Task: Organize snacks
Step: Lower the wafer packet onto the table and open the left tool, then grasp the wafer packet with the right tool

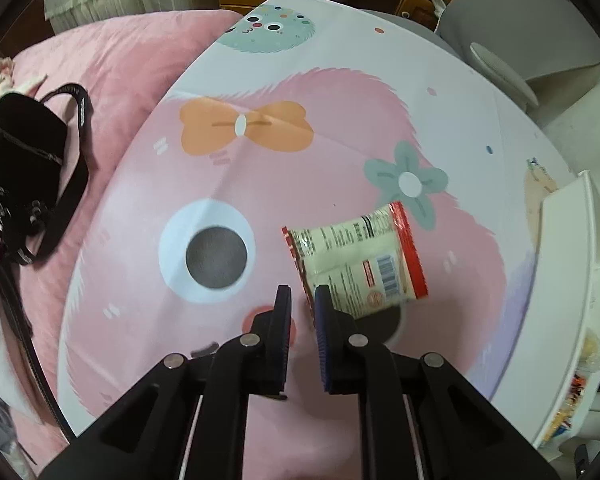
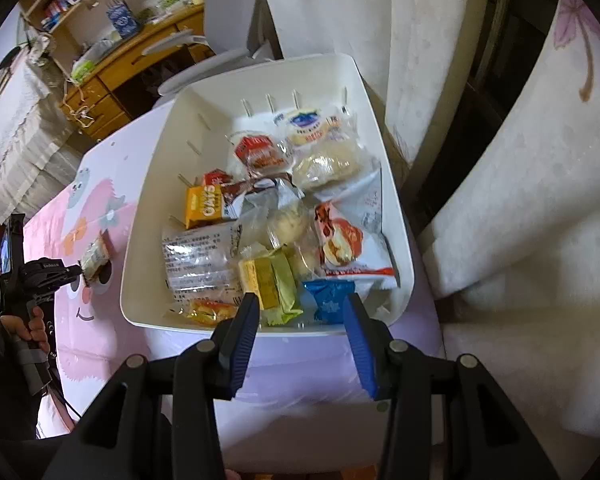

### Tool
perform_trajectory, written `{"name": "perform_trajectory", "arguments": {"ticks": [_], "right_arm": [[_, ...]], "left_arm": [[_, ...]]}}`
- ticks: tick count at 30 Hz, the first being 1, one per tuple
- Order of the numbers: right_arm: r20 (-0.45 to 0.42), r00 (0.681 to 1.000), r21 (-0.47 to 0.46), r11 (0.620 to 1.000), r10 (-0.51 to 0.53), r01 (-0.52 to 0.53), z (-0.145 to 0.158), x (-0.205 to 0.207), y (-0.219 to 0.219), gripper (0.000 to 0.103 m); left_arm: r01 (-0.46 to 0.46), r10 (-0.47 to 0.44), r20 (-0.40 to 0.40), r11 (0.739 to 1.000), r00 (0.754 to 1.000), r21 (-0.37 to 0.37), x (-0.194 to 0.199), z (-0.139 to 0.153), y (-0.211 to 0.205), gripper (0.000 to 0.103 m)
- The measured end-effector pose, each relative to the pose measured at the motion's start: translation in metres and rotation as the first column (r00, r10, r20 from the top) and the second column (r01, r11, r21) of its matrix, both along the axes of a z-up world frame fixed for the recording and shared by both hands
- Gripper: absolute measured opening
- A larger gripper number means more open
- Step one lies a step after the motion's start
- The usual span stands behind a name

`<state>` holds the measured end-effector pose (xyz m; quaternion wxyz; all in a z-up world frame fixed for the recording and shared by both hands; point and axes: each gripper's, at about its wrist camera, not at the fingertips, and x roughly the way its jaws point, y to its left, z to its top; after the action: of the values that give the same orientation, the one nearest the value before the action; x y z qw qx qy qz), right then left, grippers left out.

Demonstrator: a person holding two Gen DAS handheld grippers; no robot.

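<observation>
Snack packet, cream plastic with red edges, hung pinched at its corner in the left gripper above the pink cartoon tablecloth, presumably bound for the white plastic bin of snacks at the table's right edge. The right gripper hovered spread and empty over that bin.

Cream, red-edged snack packet on pink cartoon-monster tablecloth; white bin of multicoloured wrappers.

Black bag on pink bedding; wooden desk w/ clutter behind.
</observation>
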<state>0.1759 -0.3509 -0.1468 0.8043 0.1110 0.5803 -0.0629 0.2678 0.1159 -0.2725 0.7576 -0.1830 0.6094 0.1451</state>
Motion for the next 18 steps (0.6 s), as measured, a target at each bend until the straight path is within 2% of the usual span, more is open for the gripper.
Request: {"name": "perform_trajectory", "arguments": {"ticks": [7, 13, 15, 18], "right_arm": [[0.064, 0.995, 0.039, 0.996, 0.075, -0.077, 0.004, 0.002, 0.016, 0.044], [0.098, 0.988, 0.085, 0.988, 0.124, -0.132, 0.005, 0.014, 0.054, 0.044], [0.111, 0.982, 0.09, 0.983, 0.153, -0.163, 0.006, 0.018, 0.07, 0.045], [0.141, 0.973, 0.092, 0.976, 0.182, -0.196, 0.009, 0.025, 0.094, 0.053]], "left_arm": [[0.025, -0.025, 0.02, 0.999, 0.999, -0.024, -0.018, 0.013, -0.002, 0.01], [0.064, -0.062, 0.049, 0.997, 0.997, -0.047, -0.038, 0.028, 0.005, 0.015], [0.078, -0.074, 0.061, 0.995, 0.995, -0.055, -0.045, 0.032, 0.008, 0.018], [0.114, -0.109, 0.071, 0.991, 0.992, -0.077, -0.054, 0.037, 0.013, 0.023]]}}
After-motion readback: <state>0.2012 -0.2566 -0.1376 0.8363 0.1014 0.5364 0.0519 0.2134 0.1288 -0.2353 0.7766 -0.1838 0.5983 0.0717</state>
